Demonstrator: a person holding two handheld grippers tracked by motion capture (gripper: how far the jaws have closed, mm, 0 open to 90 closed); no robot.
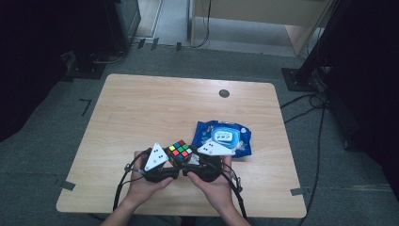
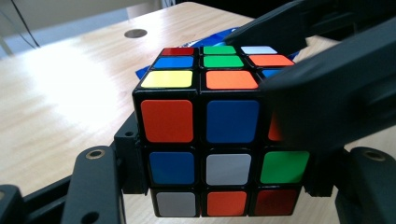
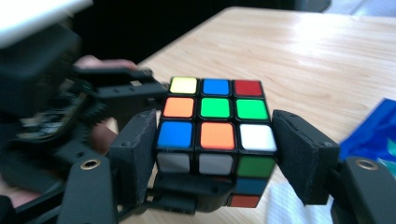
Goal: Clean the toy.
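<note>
Scrambled multicoloured plastic puzzle cube [image 1: 179, 150] is held above the near part of the light wooden table [image 1: 141, 113], pinched by both the left gripper [image 1: 172, 159] and right gripper [image 1: 187, 159]. Blue wet-wipes packet [image 1: 223, 136] lies just beyond.

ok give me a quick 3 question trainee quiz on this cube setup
1. True or false: both tools clamp the puzzle cube.
2. The sticker at the centre of the cube's top face is: A red, B green, C white.
3. What lies on the table just behind the right tool?

Key: 1 true, the left tool grips it too. 2 B. 3 a blue wipes pack.
</note>
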